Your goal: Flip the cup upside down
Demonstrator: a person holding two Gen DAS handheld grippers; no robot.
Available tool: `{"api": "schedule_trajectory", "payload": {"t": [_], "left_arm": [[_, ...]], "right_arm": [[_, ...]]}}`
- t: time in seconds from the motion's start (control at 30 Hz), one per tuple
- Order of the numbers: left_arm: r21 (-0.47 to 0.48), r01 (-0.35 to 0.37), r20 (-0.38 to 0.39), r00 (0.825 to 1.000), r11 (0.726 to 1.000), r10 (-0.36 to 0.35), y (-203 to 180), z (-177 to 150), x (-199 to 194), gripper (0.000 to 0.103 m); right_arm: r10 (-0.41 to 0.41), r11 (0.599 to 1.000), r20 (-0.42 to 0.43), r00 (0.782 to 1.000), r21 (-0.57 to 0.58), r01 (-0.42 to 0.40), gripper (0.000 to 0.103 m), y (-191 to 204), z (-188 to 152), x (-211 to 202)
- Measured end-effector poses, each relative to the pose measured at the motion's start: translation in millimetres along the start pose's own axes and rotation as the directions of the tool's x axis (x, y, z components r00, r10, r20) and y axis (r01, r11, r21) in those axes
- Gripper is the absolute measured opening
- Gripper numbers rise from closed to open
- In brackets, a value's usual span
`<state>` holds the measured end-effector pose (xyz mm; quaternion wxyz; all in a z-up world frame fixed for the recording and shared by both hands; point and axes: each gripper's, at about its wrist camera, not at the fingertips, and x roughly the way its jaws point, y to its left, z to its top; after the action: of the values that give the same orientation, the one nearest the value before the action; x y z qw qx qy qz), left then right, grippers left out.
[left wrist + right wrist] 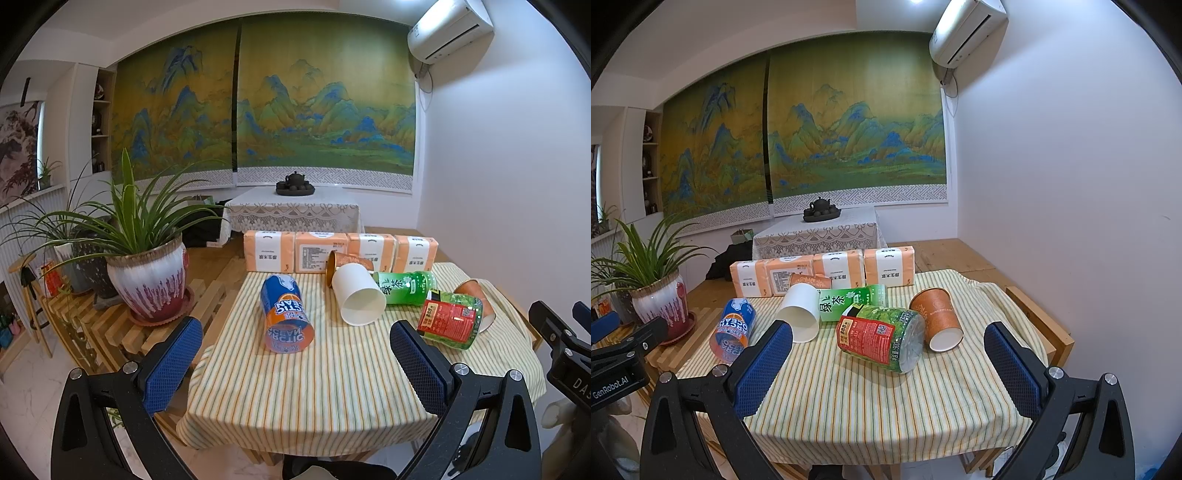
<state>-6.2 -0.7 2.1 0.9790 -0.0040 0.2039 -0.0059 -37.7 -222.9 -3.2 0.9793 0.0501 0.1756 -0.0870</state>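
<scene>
A white paper cup lies on its side on the striped tablecloth, mouth toward me. An orange paper cup lies on its side at the right. A third orange cup lies behind the white one. My left gripper is open and empty above the near edge of the table. My right gripper is open and empty, short of the cups.
A blue and orange bottle, a green tea bottle and a bottle with a red label lie among the cups. Tissue packs line the far edge. A potted plant stands left.
</scene>
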Motion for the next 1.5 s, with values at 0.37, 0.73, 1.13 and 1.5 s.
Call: {"api": "schedule_trajectory", "payload": {"t": [0.37,0.73,1.13,1.5], "left_arm": [[0.002,0.003,-0.004,1.0,1.0,-0.003,-0.5,-1.2,0.8,0.103],[-0.003,-0.005,-0.037,0.999,1.0,0.005,5.0,-5.3,13.7,0.103],[-0.003,-0.005,-0.125,0.992,1.0,0.005,15.9,-9.0,44.0,0.103],[0.001,-0.002,-0.174,0.985,1.0,0.003,13.5,-12.3,69.6,0.103]], "right_arm": [[0.0,1.0,0.0,1.0,0.0,0.0,0.102,-0.1,-0.2,0.4],[0.009,1.0,-0.031,0.999,-0.008,-0.009,0.102,-2.1,-2.5,13.6],[0.078,0.996,-0.132,0.988,-0.038,-0.084,0.102,-16.0,5.5,55.7],[0.17,0.966,-0.3,0.939,-0.137,-0.219,0.102,-24.2,19.9,126.3]]}}
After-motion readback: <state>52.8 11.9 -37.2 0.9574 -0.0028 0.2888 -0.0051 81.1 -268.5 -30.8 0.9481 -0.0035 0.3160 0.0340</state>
